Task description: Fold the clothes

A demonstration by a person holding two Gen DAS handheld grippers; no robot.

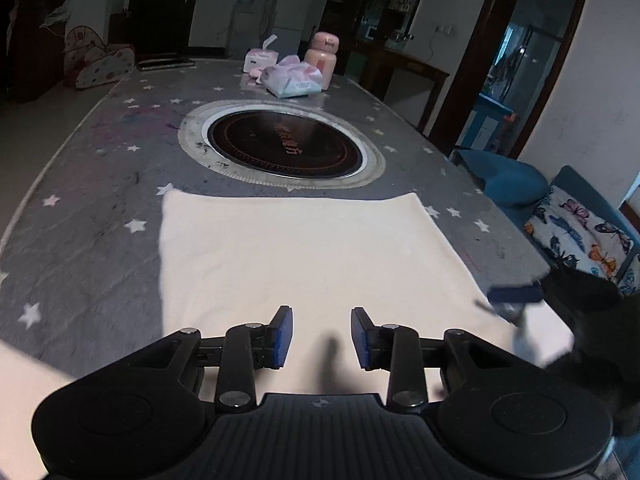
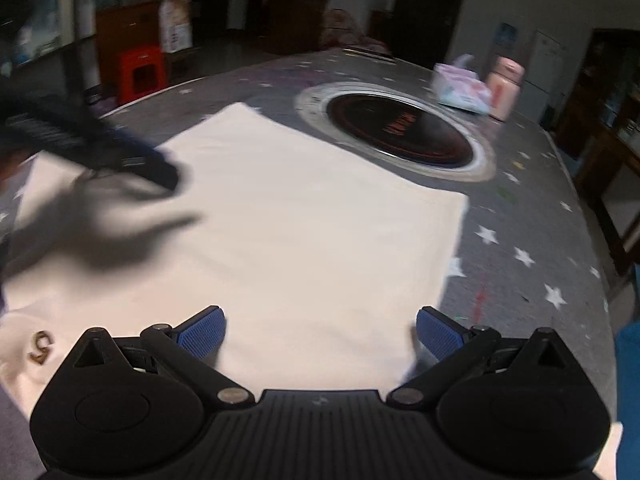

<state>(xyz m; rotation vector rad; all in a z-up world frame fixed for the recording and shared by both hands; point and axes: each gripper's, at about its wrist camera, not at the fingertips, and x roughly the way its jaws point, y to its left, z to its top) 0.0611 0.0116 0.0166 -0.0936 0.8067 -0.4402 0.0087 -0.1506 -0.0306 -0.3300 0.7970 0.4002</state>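
Cream cloth (image 1: pixel 296 256) lay flat on the star-printed grey table (image 1: pixel 92 208) just short of the round black hotplate (image 1: pixel 286 148), and over its near edge the left gripper (image 1: pixel 321 336) hovered narrowly parted while the right gripper (image 2: pixel 320 330) hung wide apart, both empty.

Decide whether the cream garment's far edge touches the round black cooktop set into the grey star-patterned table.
Apart. The left wrist view shows the cream garment ending short of the round black cooktop, with a strip of grey star-patterned table between them.
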